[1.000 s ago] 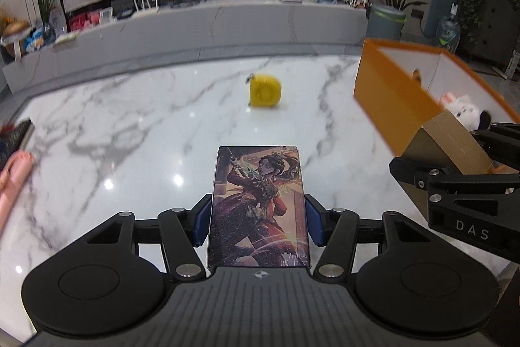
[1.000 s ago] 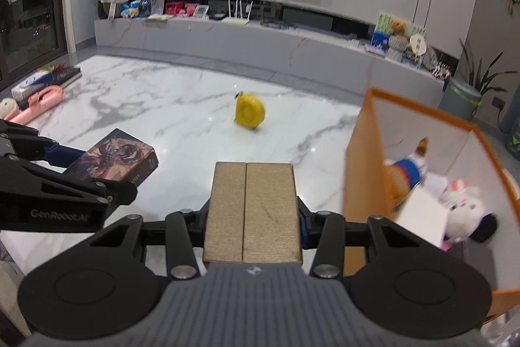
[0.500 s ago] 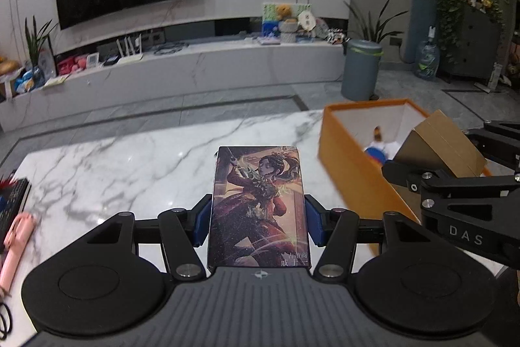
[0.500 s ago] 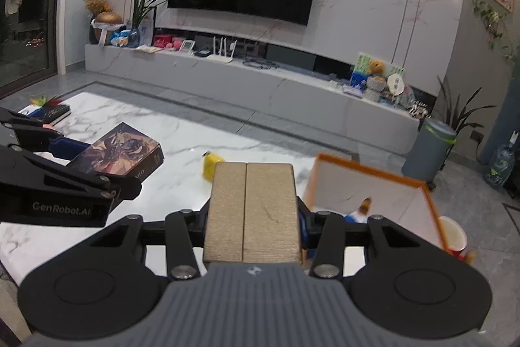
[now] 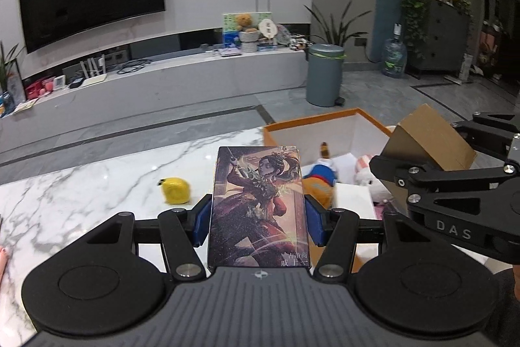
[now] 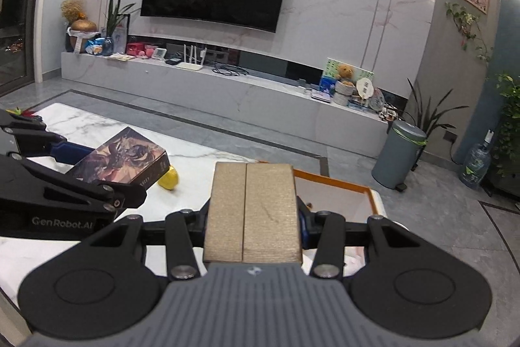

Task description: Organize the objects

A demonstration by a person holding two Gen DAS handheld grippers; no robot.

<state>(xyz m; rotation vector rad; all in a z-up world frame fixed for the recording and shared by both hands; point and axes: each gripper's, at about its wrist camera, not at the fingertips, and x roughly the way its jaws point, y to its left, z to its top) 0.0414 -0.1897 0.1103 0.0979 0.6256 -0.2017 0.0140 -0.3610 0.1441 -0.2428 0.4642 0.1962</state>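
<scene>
Illustrated box (image 5: 258, 204): pinched at its side edges by the left hand-held gripper (image 5: 258, 218), carried flat above the desk (image 5: 81, 194), just short of the orange bin (image 5: 325, 119). Cardboard box (image 6: 253, 213): clamped likewise in the right hand-held gripper (image 6: 253, 225), over the bin's near edge. Both probably headed into the bin, beside the plush toys (image 5: 367, 176). Yellow tape measure (image 5: 175, 191) lies on the desk, not yet collected.

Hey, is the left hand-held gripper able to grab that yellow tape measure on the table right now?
Probably not: the left hand-held gripper is shut on the illustrated box, so nothing is free to grasp the tape measure.
</scene>
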